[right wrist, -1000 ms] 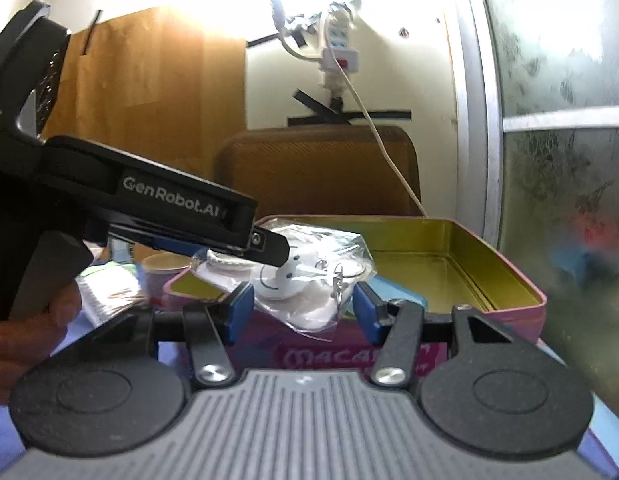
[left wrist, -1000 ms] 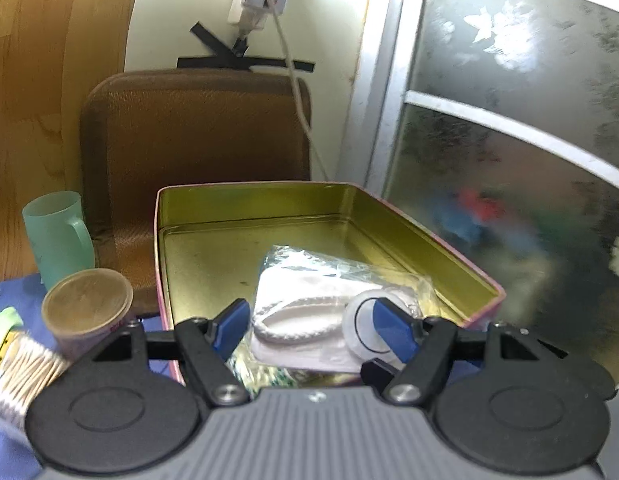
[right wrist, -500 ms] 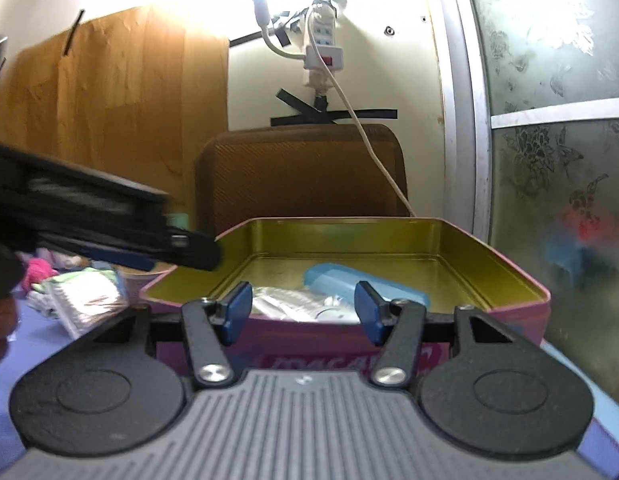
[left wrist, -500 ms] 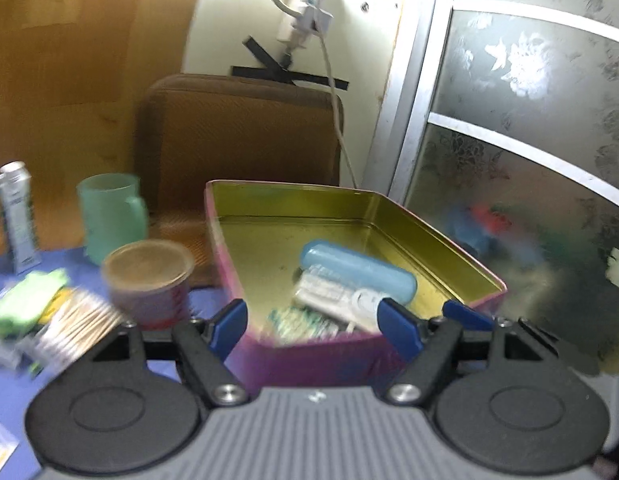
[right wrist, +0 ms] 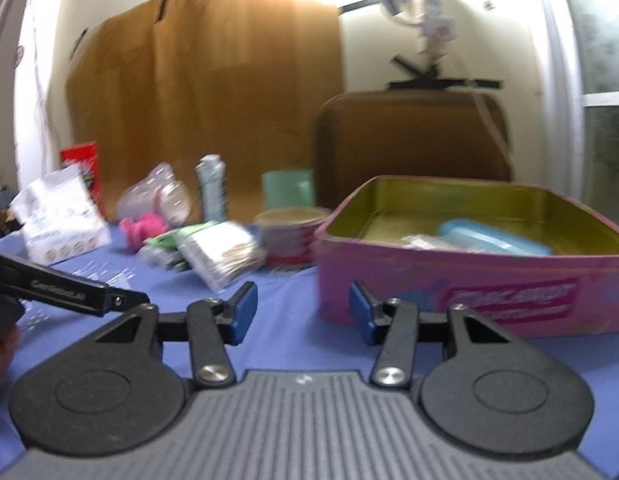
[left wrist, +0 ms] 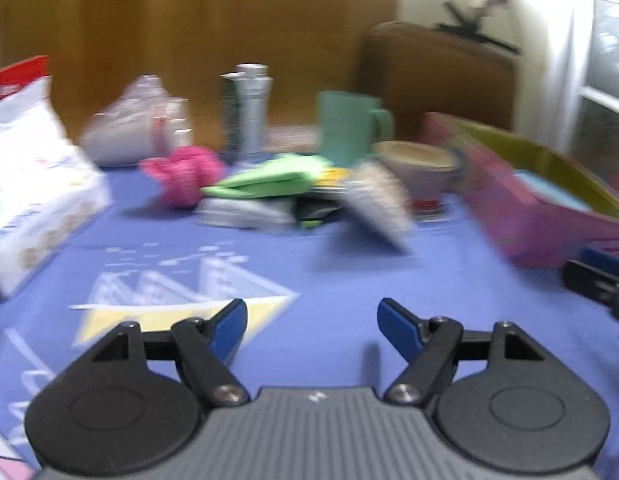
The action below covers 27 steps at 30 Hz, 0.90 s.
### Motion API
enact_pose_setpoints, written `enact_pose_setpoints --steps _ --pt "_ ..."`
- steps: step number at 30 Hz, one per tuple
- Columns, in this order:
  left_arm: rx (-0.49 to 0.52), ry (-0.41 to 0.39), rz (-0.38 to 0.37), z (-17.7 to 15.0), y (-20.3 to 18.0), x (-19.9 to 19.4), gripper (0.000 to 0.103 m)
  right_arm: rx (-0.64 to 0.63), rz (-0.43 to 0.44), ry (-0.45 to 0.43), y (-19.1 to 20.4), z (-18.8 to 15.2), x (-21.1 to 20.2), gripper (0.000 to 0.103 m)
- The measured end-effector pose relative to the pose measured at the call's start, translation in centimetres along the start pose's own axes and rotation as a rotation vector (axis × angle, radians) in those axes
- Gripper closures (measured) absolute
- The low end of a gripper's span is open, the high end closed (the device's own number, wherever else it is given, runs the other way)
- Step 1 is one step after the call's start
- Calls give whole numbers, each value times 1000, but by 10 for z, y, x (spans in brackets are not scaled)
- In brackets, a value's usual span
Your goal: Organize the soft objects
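Note:
A pink tin (right wrist: pixel 469 280) with a gold inside holds a light blue case (right wrist: pixel 489 238) and a bagged white item; it also shows at the right of the left wrist view (left wrist: pixel 529 216). My left gripper (left wrist: pixel 311 324) is open and empty over the blue cloth. My right gripper (right wrist: pixel 301 312) is open and empty in front of the tin. On the cloth lie a pink fluffy thing (left wrist: pixel 185 174), a green cloth (left wrist: pixel 269 178) and a bag of cotton swabs (left wrist: pixel 379 204). The view is blurred.
A white packet (left wrist: pixel 33 184), a clear bag (left wrist: pixel 137 124), a silver can (left wrist: pixel 247 108), a teal cup (left wrist: pixel 349 126) and a paper tub (left wrist: pixel 415 164) stand at the back. A brown chair (right wrist: pixel 413 140) is behind the tin.
The left gripper has let the bagged white item go into the tin and swung left, away from the tin, over the cloth. The right gripper has drawn back and turned left.

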<state>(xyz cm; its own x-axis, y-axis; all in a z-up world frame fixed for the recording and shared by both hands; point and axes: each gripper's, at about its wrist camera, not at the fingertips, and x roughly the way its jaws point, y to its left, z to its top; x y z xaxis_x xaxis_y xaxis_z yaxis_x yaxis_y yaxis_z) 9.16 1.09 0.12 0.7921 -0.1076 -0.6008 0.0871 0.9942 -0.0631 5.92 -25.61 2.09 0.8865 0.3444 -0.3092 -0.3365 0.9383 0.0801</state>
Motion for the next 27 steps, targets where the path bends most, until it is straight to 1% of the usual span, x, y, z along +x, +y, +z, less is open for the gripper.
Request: enact_pose_setpoints --steps 3,4,5,6,10,13,17,18,19,20,22,24,26,27 --pt "11 -5 112 0 17 5 30 -28 47 45 12 5 14 50" --pt "-8 9 126 0 23 8 31 -44 61 59 17 7 20 50" --pt "-51 -1 97 0 32 6 29 -59 70 70 22 7 23 50" --pt "-76 -8 84 0 37 5 29 -77 79 81 28 9 31 50" --pt "-87 -15 88 0 38 3 29 -136 120 124 53 22 68 50" --pt "-105 -22 77 -1 41 1 29 -202 136 153 73 30 99 49" --pt "-106 -22 80 -1 39 2 29 -273 100 217 89 31 144 50" --pt "-106 -22 81 -1 38 2 29 -275 90 232 89 30 150 54" --pt "-108 -22 80 -1 39 1 29 -265 76 240 88 31 154 62" --pt "-109 -22 79 0 38 1 29 -247 82 234 85 32 153 65" --pt "-109 -22 82 -1 37 1 29 -203 85 209 77 34 140 75" --pt "-107 -22 84 -1 37 1 29 -149 92 191 69 35 120 75" --pt "-103 -20 87 -1 37 1 28 -48 153 191 59 35 95 75" --pt "-98 -19 89 -1 36 1 28 25 204 200 51 34 80 75"
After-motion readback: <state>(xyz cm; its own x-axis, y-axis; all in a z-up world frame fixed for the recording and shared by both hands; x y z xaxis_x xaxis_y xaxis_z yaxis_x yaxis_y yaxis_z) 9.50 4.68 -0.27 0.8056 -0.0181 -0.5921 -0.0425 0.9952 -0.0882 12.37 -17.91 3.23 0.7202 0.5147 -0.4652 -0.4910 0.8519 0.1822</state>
